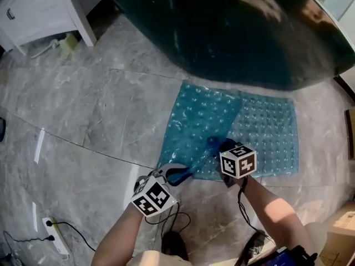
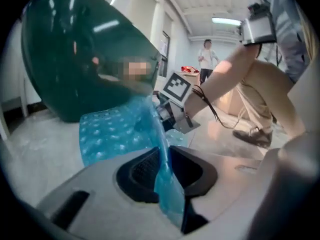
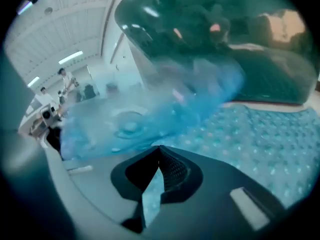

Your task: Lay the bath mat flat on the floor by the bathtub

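Observation:
A translucent blue bath mat [image 1: 266, 132] with rows of bumps lies on the grey marble floor, right beside the dark green bathtub [image 1: 233, 32]. Its right half is flat. Its left half looks glossy and uneven, and the near edge rises in a dark ridge between the two grippers. At the mat's near left corner, my left gripper [image 1: 176, 175] is shut on the edge; in the left gripper view the sheet [image 2: 115, 129] runs straight between the pads [image 2: 162, 156]. My right gripper [image 1: 216, 144] is shut at the middle of the near edge, with blurred mat [image 3: 150, 109] rising from its jaws [image 3: 160, 151].
A white cabinet [image 1: 39, 10] stands at the far left by the tub's end. A power strip [image 1: 55, 234] with a cable lies on the floor at the near left, and a cardboard box [image 1: 344, 226] at the near right. A person [image 2: 207, 59] stands far off.

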{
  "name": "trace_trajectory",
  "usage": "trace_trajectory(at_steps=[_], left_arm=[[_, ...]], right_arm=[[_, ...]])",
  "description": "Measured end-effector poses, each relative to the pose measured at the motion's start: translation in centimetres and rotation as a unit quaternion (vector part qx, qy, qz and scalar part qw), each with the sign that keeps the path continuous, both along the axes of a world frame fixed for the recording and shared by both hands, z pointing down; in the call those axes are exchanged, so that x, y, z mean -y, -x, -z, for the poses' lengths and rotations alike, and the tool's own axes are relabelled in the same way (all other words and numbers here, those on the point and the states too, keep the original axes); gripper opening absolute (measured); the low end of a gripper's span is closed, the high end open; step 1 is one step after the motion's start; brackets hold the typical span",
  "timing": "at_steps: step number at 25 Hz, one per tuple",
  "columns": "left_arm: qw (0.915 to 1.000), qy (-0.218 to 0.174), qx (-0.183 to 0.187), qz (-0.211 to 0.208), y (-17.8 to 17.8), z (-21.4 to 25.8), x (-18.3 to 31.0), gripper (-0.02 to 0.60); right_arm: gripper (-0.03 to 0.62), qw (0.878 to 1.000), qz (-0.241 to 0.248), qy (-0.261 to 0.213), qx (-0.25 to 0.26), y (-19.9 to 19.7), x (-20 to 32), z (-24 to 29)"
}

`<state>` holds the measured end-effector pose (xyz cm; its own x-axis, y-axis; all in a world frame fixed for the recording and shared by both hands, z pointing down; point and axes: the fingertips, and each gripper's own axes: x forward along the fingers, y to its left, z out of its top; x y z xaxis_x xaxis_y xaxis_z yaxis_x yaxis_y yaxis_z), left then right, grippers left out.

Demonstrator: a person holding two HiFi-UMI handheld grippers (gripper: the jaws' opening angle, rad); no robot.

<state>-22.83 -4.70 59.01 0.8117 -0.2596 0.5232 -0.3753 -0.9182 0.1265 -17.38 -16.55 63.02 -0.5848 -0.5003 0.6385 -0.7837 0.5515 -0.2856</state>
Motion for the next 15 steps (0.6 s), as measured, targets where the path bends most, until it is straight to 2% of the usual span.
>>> trace_trajectory(at_steps=[2, 5, 6, 8, 10, 12, 13, 14, 15], left_arm=[[0.9998, 0.019, 0.003, 0.008, -0.5, -0.5, 0.4, 0.074], [0.9994, 0.014, 0.029, -0.006, -0.9, -1.6, 0.1, 0.072], [0.9995, 0.013, 0.030, 0.001, -0.5, -1.6, 0.5, 0.072], [0.9987, 0.007, 0.020, 0.047, 1.7, -0.8, 2.3, 0.072], [0.9929, -0.002, -0.002, 0.119, 6.2, 0.8, 4.9, 0.081], [0.9792, -0.013, -0.031, 0.200, 12.2, 2.6, 6.9, 0.094], [0.9681, -0.021, -0.041, 0.246, 15.6, 3.3, 7.5, 0.097], [0.9537, -0.030, -0.040, 0.296, 19.2, 3.7, 7.9, 0.101], [0.9367, -0.044, -0.024, 0.347, 22.8, 3.5, 7.8, 0.116]], right_arm=[[0.011, 0.999, 0.007, 0.027, -0.038, -2.1, -1.2, -2.3], [0.009, 0.998, 0.003, 0.043, -0.036, -3.6, -2.1, -3.4], [0.008, 0.999, 0.004, 0.042, -0.030, -3.6, -2.1, -3.2], [0.009, 0.999, 0.015, 0.034, -0.018, -2.8, -1.8, -2.5], [0.009, 0.999, 0.027, 0.025, -0.005, -1.5, -1.5, -1.7], [0.009, 0.999, 0.039, 0.017, 0.006, -0.1, -1.3, -0.9], [0.009, 0.999, 0.045, 0.015, 0.010, 0.6, -1.3, -0.6], [0.009, 0.998, 0.052, 0.014, 0.012, 1.1, -1.4, -0.5], [0.009, 0.998, 0.058, 0.015, 0.013, 1.5, -1.6, -0.5]])
